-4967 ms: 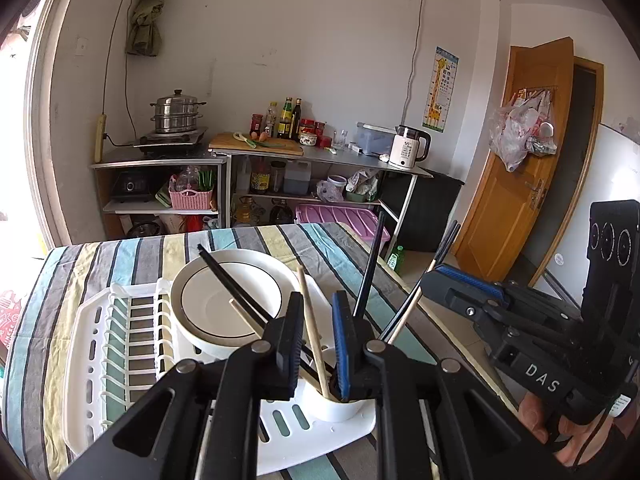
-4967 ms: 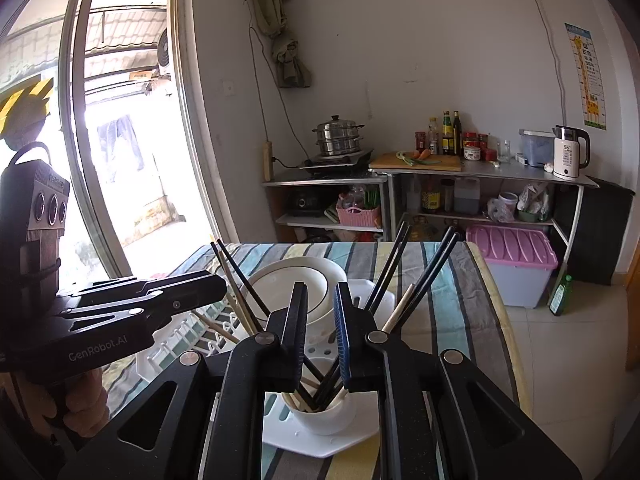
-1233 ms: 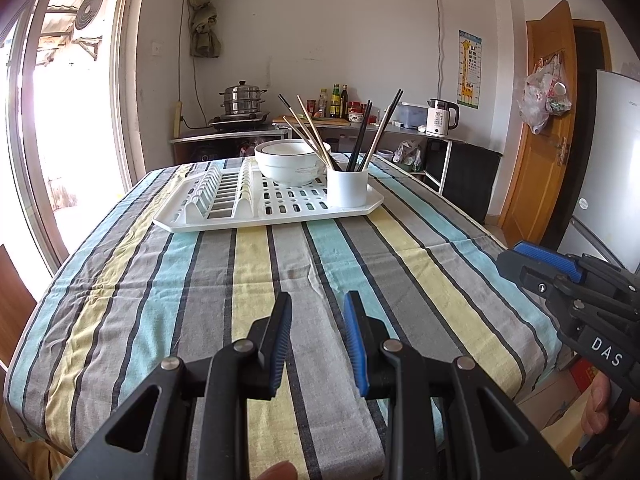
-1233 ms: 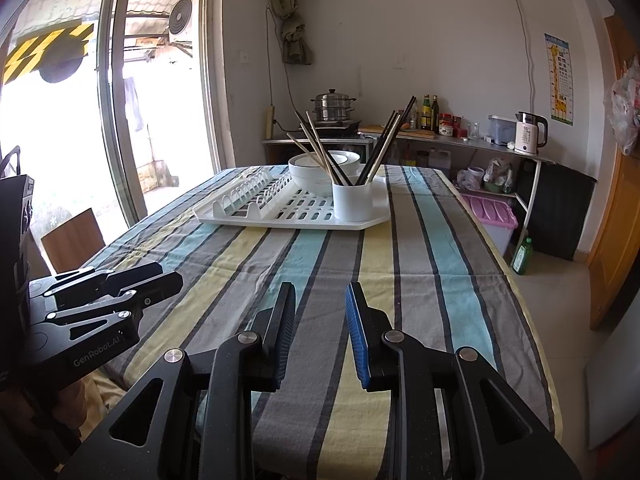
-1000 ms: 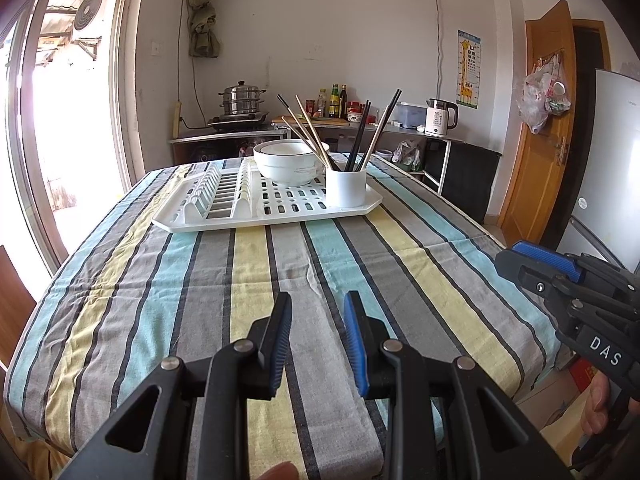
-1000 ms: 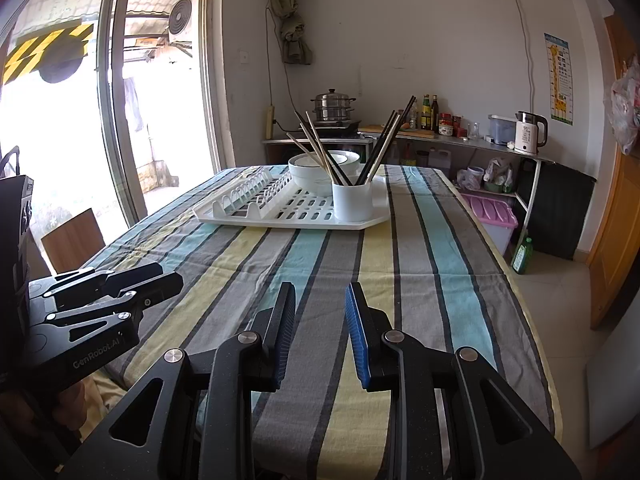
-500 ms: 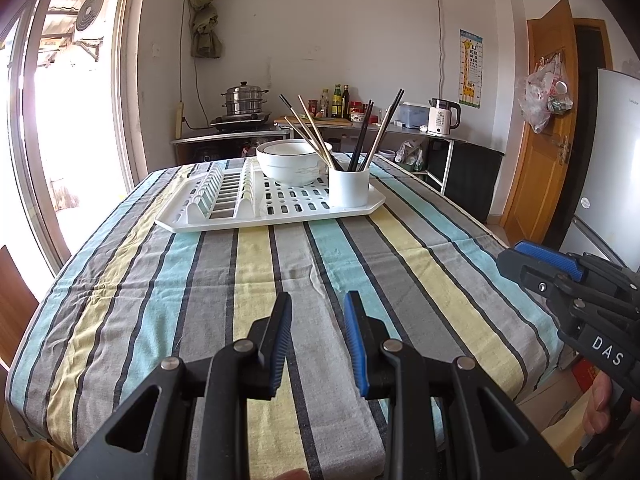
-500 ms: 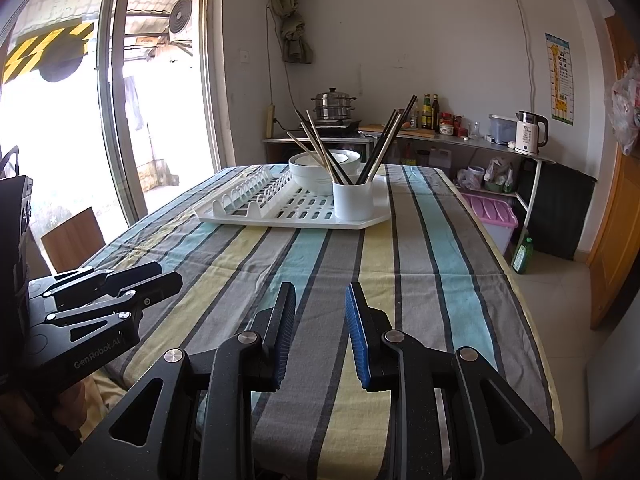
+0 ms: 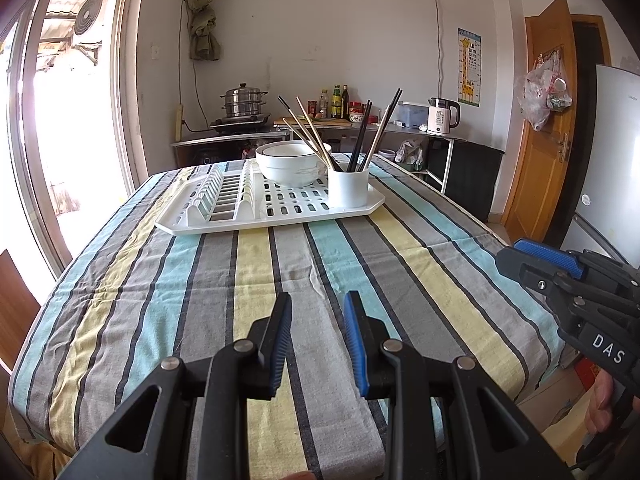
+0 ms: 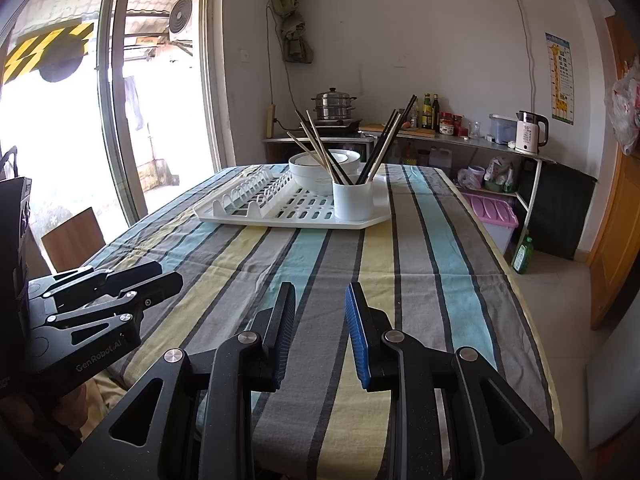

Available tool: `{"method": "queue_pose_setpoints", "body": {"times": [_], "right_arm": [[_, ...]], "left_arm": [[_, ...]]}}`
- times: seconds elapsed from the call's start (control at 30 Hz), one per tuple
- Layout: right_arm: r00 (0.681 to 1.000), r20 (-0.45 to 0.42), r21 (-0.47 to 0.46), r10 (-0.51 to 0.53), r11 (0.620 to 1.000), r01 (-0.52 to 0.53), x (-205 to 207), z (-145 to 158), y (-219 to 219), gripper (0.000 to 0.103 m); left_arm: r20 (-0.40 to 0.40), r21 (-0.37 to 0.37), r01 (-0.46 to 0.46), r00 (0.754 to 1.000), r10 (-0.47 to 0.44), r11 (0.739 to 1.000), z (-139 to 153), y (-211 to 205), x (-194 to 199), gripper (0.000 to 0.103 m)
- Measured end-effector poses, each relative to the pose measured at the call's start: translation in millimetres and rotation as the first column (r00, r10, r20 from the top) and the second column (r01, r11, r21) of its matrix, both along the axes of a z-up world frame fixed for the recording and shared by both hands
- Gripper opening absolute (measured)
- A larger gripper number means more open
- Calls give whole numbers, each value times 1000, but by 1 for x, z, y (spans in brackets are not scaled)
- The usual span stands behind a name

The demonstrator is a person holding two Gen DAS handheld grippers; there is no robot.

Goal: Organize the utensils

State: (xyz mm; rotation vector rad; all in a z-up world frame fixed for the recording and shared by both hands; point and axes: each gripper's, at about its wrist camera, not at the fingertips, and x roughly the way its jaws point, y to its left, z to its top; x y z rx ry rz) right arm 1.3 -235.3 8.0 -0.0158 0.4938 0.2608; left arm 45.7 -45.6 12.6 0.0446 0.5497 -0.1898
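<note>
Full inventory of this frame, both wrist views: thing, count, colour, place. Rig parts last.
Slotted plastic dish rack: one, white, far half of the table.
Ceramic bowls: apparently two stacked, white with dark rim, on the rack.
Cylindrical utensil cup: one, white, rack's right corner.
Chopsticks: several, black and pale wood, standing in the cup.
Striped tablecloth: one, grey, yellow and teal, covering the table.
Steel steamer pot: one, silver, back counter.
Electric kettle: one, white, counter's right end.
Left tongs: black with blue pads, open, empty.
Right tongs: same, open, empty.
</note>
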Motion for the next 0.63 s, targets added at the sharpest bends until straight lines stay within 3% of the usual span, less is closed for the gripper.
{"method": "queue_pose_setpoints", "body": {"times": [0.63], "right_arm": [[1000, -3, 8, -1, 1000, 1, 0, -2, -2, 27]], "left_arm": [[-10, -8, 2, 1000, -2, 1000, -3, 0, 2, 28]]}}
